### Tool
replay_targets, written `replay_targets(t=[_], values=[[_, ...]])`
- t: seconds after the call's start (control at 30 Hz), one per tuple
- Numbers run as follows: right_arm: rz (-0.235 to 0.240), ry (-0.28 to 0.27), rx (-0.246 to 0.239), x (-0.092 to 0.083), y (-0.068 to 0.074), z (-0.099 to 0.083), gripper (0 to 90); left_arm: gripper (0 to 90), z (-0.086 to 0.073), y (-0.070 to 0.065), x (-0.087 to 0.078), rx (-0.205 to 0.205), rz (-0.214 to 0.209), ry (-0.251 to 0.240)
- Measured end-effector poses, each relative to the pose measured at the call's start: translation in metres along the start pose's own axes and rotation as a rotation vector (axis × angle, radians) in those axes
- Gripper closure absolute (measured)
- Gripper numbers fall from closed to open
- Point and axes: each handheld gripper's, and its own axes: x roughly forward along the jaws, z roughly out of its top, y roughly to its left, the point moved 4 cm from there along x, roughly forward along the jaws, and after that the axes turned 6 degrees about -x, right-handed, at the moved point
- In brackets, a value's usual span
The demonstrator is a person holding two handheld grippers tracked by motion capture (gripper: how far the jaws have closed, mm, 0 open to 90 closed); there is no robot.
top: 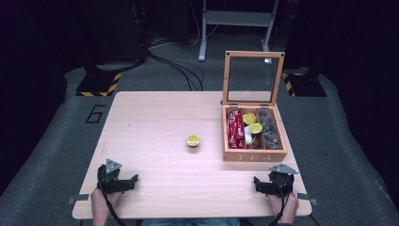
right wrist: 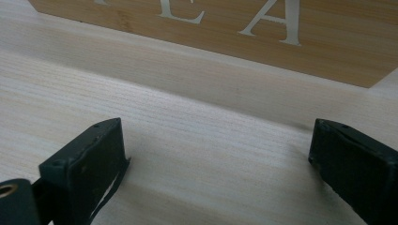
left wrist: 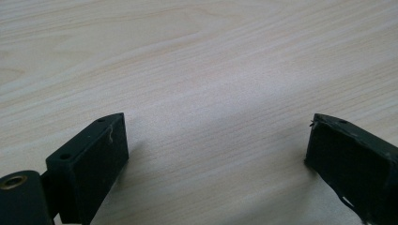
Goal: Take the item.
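Lime half (top: 193,140) — beside tea box (top: 254,155)

Lime half (top: 193,140) left of tea box (top: 254,156)

Light wooden table (top: 155,122), centre of frame, on grey floor. Right of centre: wooden box (top: 254,155) lettered TEA, glass-paned lid (top: 253,77) standing upright at its far edge. Inside, left to right: red packets (top: 235,128); two lemon halves (top: 252,123) with a white item; dark small pieces (top: 269,128). One lemon half (top: 193,140), cut face up, alone at table centre, well apart from the box. Lower left: left gripper (top: 135,180), held by a hand (top: 100,206). Lower right: right gripper (top: 256,182), just below the box.
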Motion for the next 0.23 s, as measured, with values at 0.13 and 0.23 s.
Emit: replay_targets(t=[0.13, 0.23], values=[[0.0, 0.018, 0.005, 0.0012, -0.0024, 0.0, 0.0, 5.7, 0.0, 0.0, 0.0, 0.0, 0.0, 0.0], [0.003, 0.017, 0.009, 0.0016, -0.0022, 0.0004, 0.0, 5.6, 0.0, 0.0, 0.0001, -0.001, 0.0, 0.0]])
